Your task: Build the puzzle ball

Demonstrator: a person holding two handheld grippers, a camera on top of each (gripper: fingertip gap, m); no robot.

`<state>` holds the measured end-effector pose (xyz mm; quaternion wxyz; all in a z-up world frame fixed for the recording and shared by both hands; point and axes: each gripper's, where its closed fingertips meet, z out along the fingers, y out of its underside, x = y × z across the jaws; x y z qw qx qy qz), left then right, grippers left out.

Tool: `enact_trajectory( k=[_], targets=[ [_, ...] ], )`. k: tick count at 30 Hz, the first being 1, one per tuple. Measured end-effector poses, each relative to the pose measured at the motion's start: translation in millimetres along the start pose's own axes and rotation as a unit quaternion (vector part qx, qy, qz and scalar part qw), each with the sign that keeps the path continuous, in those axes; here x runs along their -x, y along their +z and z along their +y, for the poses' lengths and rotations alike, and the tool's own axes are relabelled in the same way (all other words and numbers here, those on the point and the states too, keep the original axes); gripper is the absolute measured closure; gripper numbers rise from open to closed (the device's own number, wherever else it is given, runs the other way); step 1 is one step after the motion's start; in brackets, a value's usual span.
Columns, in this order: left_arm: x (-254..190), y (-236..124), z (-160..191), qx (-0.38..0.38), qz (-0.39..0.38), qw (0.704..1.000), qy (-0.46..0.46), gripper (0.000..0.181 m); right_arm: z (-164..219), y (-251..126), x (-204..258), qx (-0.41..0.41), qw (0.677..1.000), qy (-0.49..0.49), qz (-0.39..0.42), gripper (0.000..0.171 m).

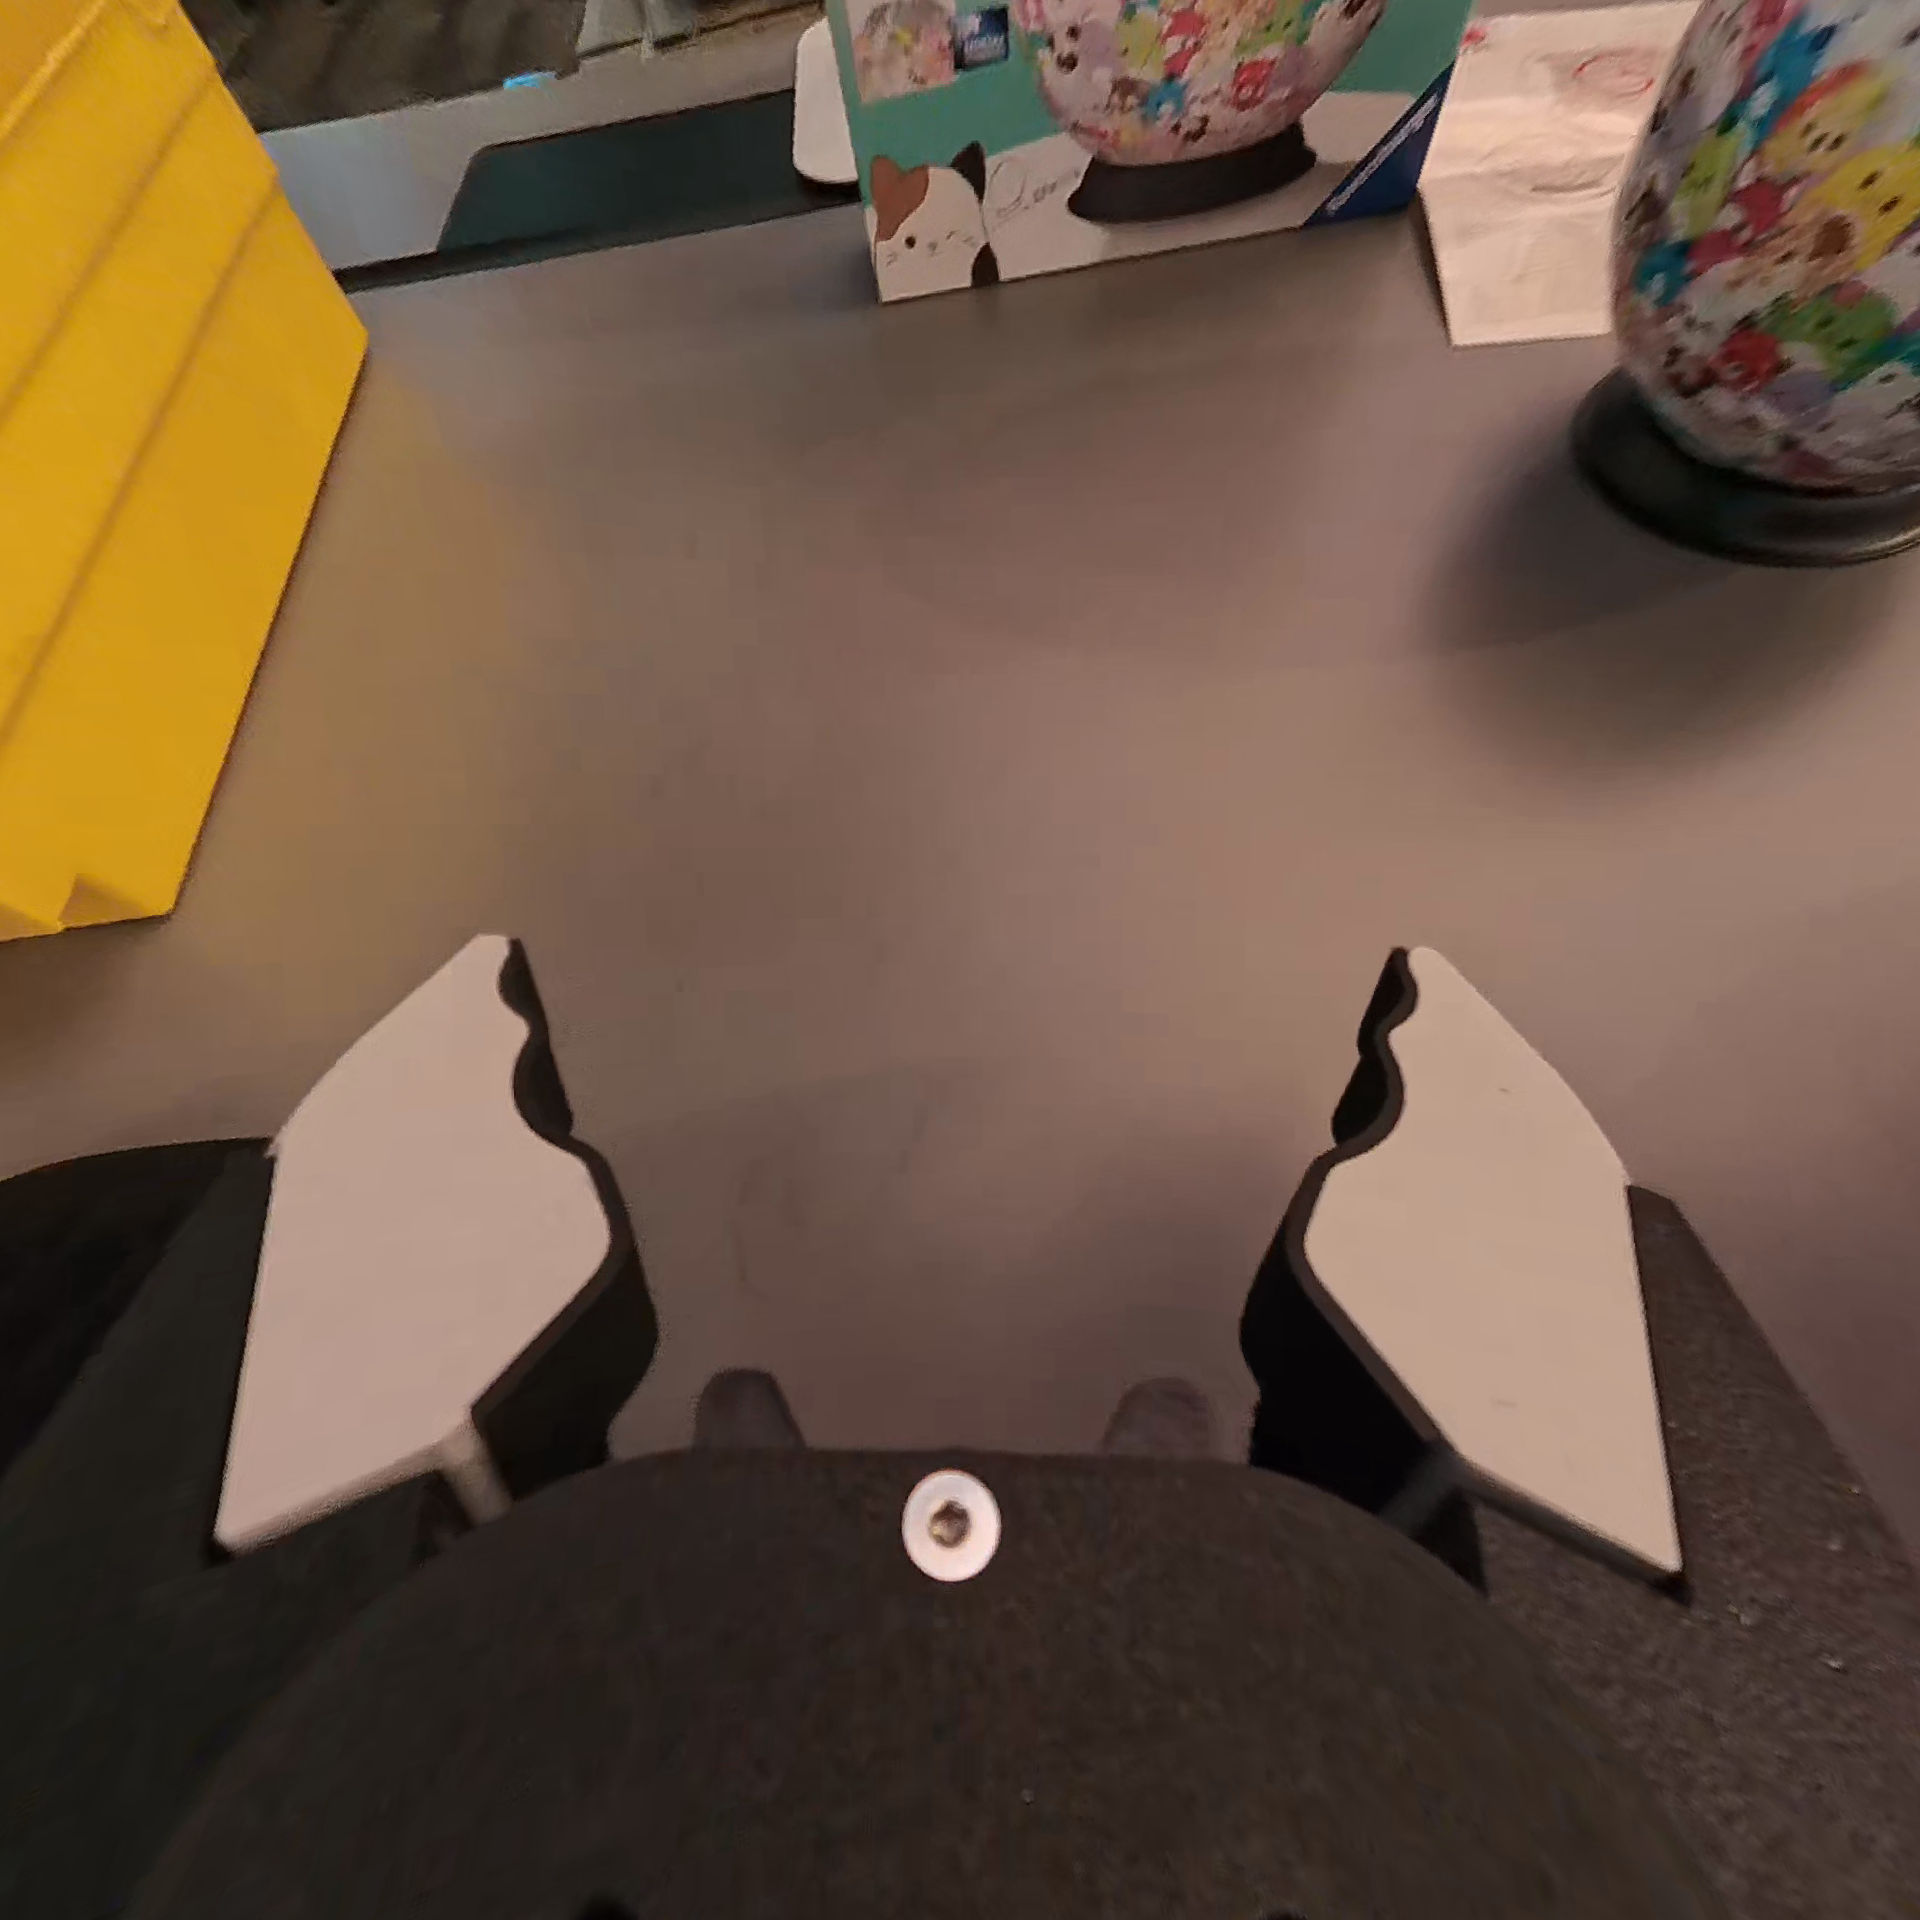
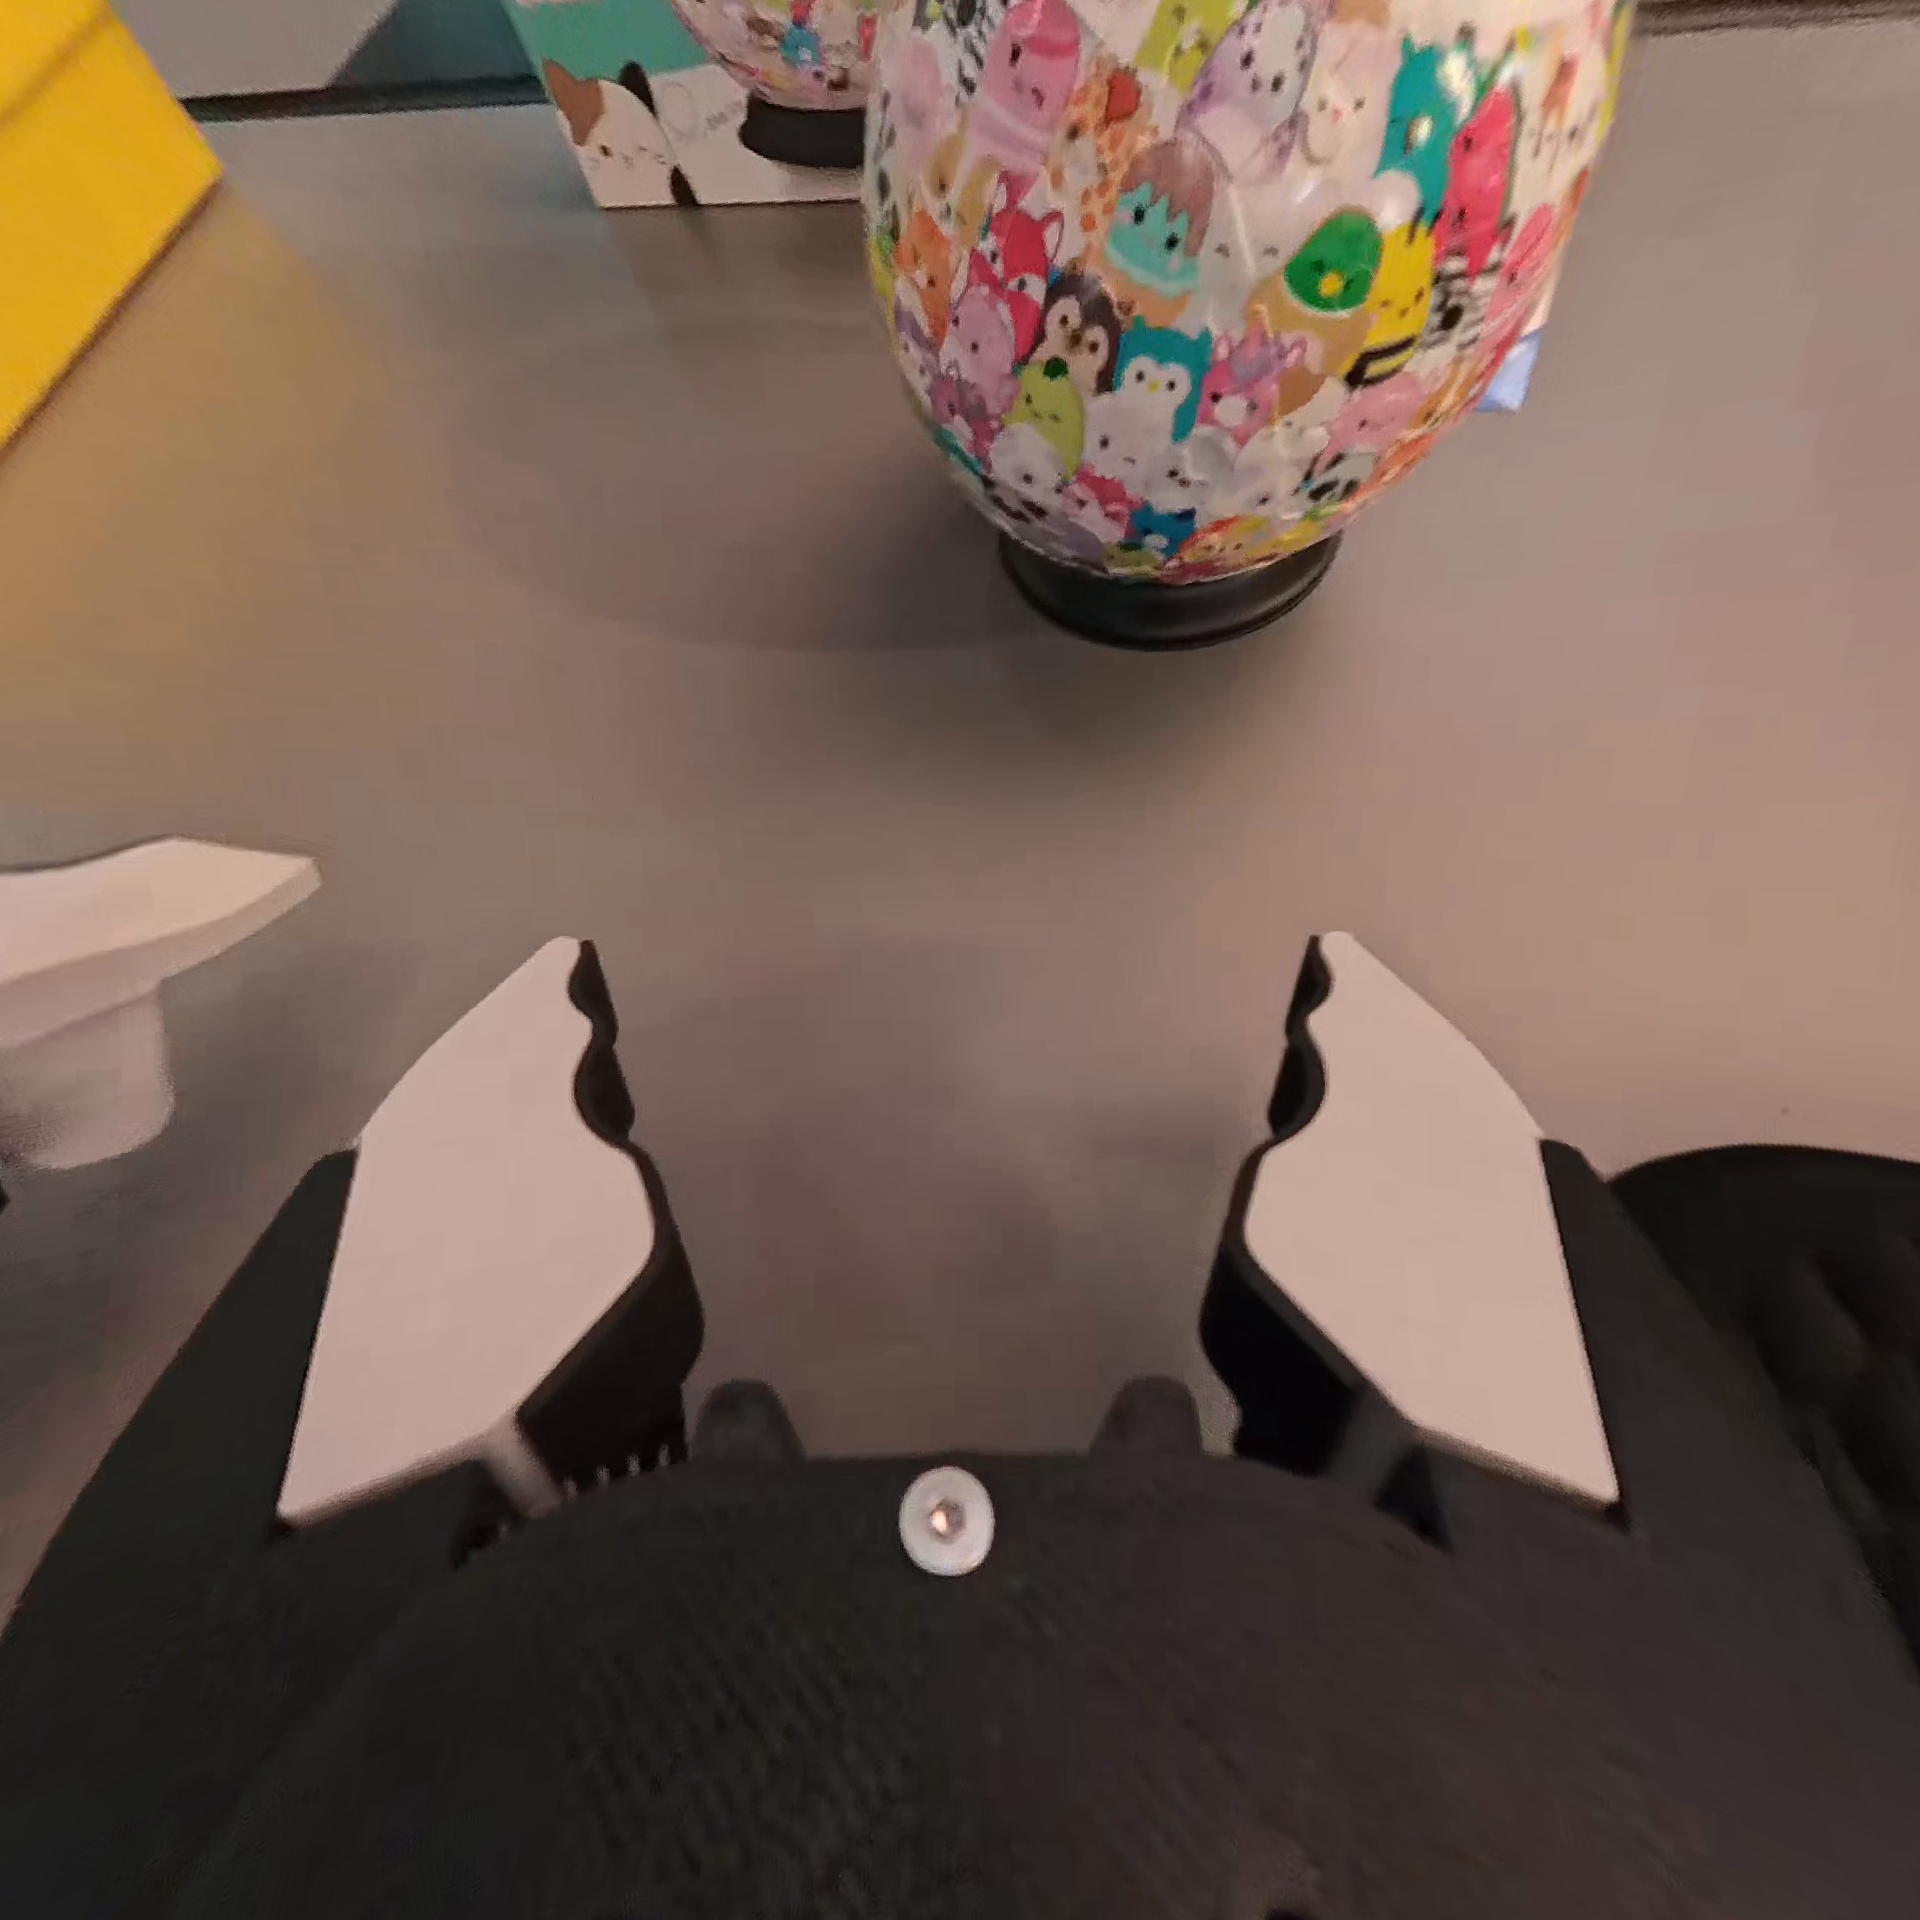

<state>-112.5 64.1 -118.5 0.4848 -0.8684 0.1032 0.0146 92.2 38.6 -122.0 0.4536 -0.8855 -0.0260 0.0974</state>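
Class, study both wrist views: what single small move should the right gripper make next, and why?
Probably ease the right gripper forward toward the puzzle ball. It is open and empty over bare table, and the ball sits straight ahead on its black stand. The left gripper is also open and empty.

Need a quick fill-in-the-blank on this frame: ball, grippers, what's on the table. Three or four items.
1. The puzzle ball sits on a round ____ stand.
2. Both the left gripper and the right gripper are ____, holding nothing.
3. The bin at the table's left is ____ in colour.
4. Behind the ball stands the puzzle's ____, printed with a cat.

Missing words: black; open; yellow; box
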Motion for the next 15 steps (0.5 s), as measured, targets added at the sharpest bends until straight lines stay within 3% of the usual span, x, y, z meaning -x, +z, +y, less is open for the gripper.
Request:
enact_trajectory(
  k=[9,15],
  targets=[
    [-1.6,12.8,12.7,0.026,0.013,0.999,-0.041,0.036,-16.8,3.6,-3.2,-0.017,0.996,0.000,0.083,0.034],
    [-3.9,25.7,34.5,0.113,0.020,0.992,-0.058,0.036,16.8,36.3,-12.3,0.048,0.993,0.024,0.106,0.034]
  ],
)
